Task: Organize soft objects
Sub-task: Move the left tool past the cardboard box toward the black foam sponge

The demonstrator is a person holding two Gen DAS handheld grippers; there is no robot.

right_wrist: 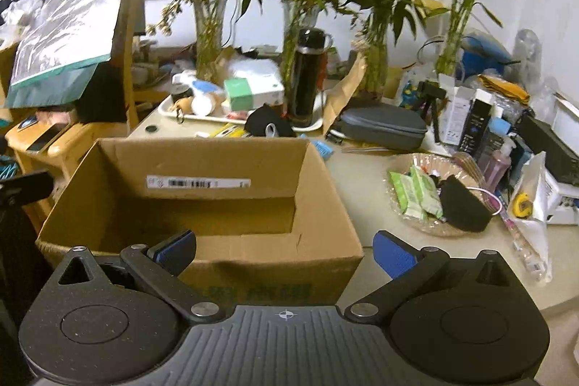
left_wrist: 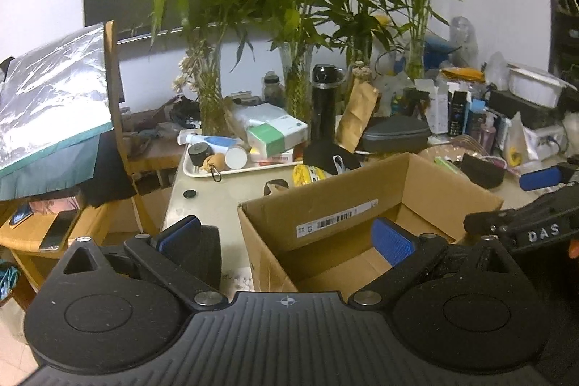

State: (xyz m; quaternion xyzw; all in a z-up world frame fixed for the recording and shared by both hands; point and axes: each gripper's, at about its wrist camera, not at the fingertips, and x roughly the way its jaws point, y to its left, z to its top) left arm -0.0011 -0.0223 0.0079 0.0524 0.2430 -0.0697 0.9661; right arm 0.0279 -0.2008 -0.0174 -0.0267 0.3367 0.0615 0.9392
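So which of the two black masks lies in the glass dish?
The black mask on the right, beside the green packets in the glass dish. The other mask lies behind the box, by the black bottle.

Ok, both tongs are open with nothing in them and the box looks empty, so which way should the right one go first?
Probably ease the right tongs forward and to the right, toward the black soft pouch on the glass dish. It looks like the nearest soft item to that side, it lies on top of the green packets, and the cardboard box stands open just to its left.
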